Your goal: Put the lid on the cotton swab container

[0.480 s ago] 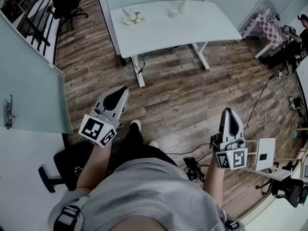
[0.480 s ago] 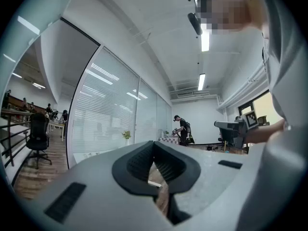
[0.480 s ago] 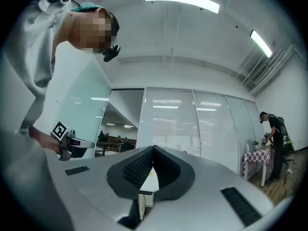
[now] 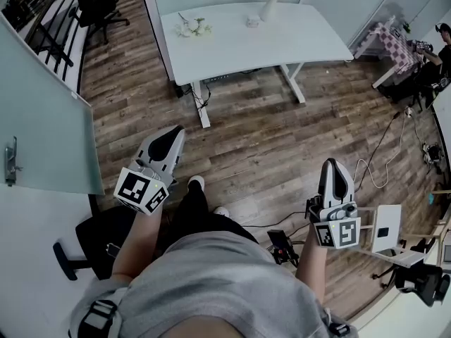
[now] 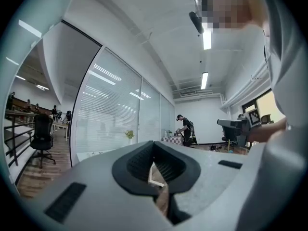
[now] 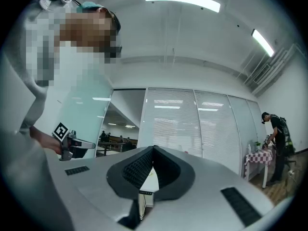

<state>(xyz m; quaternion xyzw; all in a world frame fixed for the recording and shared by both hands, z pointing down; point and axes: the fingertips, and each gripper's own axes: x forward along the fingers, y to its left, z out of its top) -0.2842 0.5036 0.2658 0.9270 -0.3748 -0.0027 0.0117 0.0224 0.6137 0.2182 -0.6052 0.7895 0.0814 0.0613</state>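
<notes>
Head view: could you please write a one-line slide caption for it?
Standing person holds left gripper and right gripper, both shut and empty, over wooden floor before a white desk.

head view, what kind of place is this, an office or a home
Most likely an office: a white desk on a wood-plank floor, a black office chair, and glass partition walls with blinds.

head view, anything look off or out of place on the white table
Nothing stands out. The white table holds an upright vase, a flower sprig and a small object, none spilled. The left gripper and right gripper are shut and empty.
</notes>
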